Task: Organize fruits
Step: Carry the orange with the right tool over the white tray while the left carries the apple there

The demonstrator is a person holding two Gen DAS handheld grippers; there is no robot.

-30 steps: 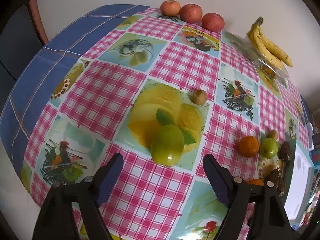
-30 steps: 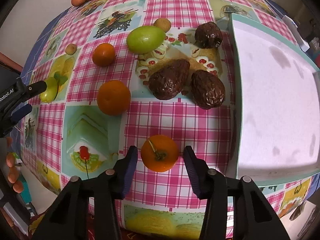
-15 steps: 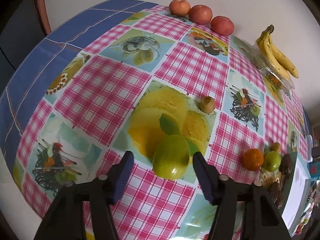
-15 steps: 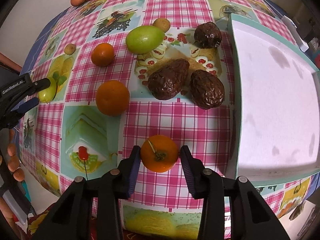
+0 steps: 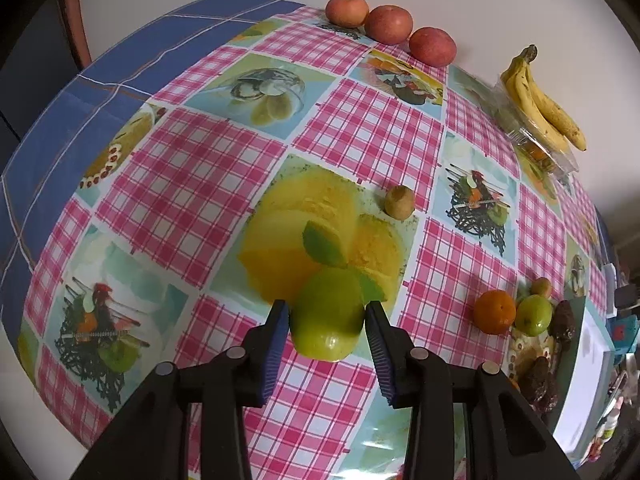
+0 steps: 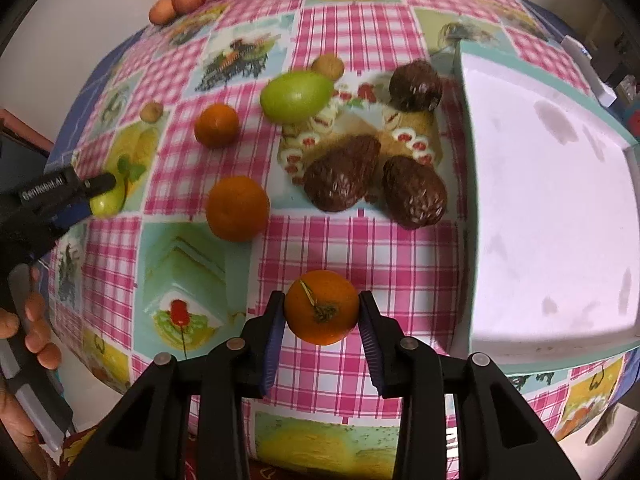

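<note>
Left gripper (image 5: 326,316) clamps a green apple (image 5: 327,314) on the checkered tablecloth (image 5: 192,168) toward the table's left edge, while the right gripper (image 6: 321,312) clamps an orange (image 6: 321,307) near the front edge beside a white tray (image 6: 548,200).

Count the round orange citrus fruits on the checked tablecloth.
3. One round orange citrus fruit sits between the right gripper pads, one lies mid-table, one farther back beside the green fruit. Others may be hidden.

left claw (image 5: 326,320) clamping green fruit (image 5: 327,314), checked tablecloth (image 5: 360,128)
</note>
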